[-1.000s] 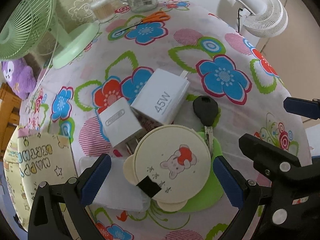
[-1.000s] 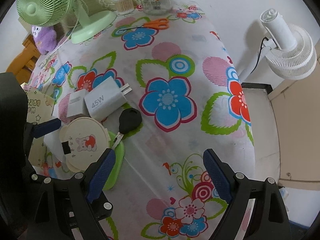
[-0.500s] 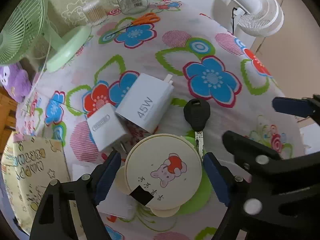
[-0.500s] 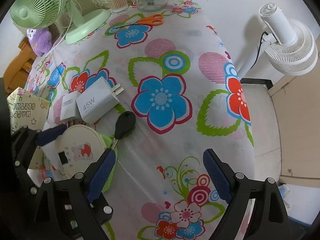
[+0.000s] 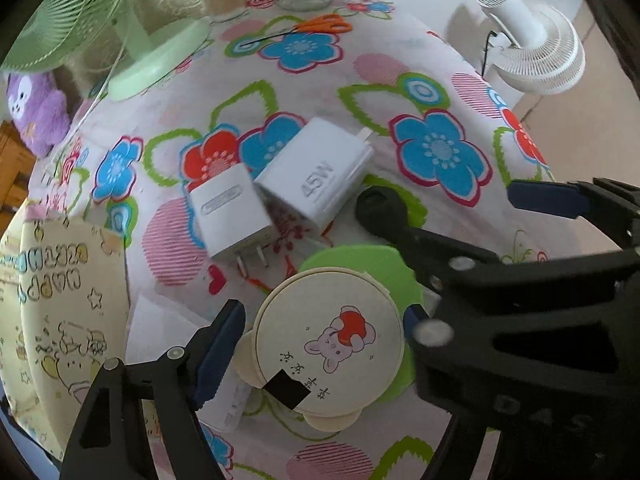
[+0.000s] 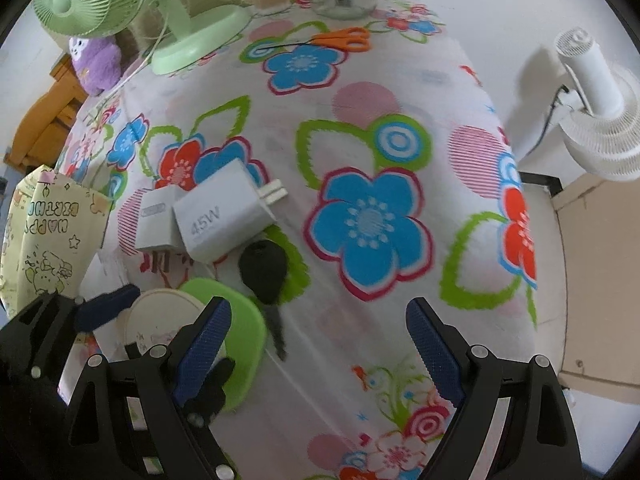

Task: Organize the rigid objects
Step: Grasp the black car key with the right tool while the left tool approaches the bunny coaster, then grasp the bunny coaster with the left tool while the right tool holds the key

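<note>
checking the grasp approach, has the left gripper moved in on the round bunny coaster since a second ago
Yes. In the left wrist view the left gripper has advanced: its open jaws now flank the round bunny coaster, which earlier lay ahead of the fingertips.

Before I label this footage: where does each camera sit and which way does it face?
Left wrist: on the left tongs, looking down at a round cream bunny-print coaster between their open blue pads; the right tongs cross in.
Right wrist: on the right tongs, open, facing flowered tablecloth; left tongs show at lower left.
Shared: white 45W charger, black-headed key, coaster.
</note>
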Tool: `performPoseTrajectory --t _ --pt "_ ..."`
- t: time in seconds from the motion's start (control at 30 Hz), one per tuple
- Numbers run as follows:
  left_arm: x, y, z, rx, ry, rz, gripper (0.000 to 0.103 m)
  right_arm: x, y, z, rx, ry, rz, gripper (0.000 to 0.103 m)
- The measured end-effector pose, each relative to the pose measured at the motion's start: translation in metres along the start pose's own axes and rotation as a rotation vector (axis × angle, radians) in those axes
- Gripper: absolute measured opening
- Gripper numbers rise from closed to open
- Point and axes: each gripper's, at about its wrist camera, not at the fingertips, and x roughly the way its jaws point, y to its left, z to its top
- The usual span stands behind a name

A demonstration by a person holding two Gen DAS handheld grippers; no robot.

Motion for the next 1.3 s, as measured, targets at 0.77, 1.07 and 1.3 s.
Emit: performPoseTrajectory --t 0.77,1.07,1.3 --pt "0.006 0.02 0.003 -0.123 0.037 -0.084 0.078 0.024 0.03 0.011 -0.141 -0.015 -0.068 0.033" --pt "0.011 0.008 0.008 -0.113 0.051 -0.09 0.075 0.014 0.02 -0.001 -0.112 0.001 -0.066 0.033" --pt "0.013 -0.003 0.0 -0.114 0.073 -0.087 0.087 0.007 0.013 -0.015 -0.101 0.007 -0.066 0.033"
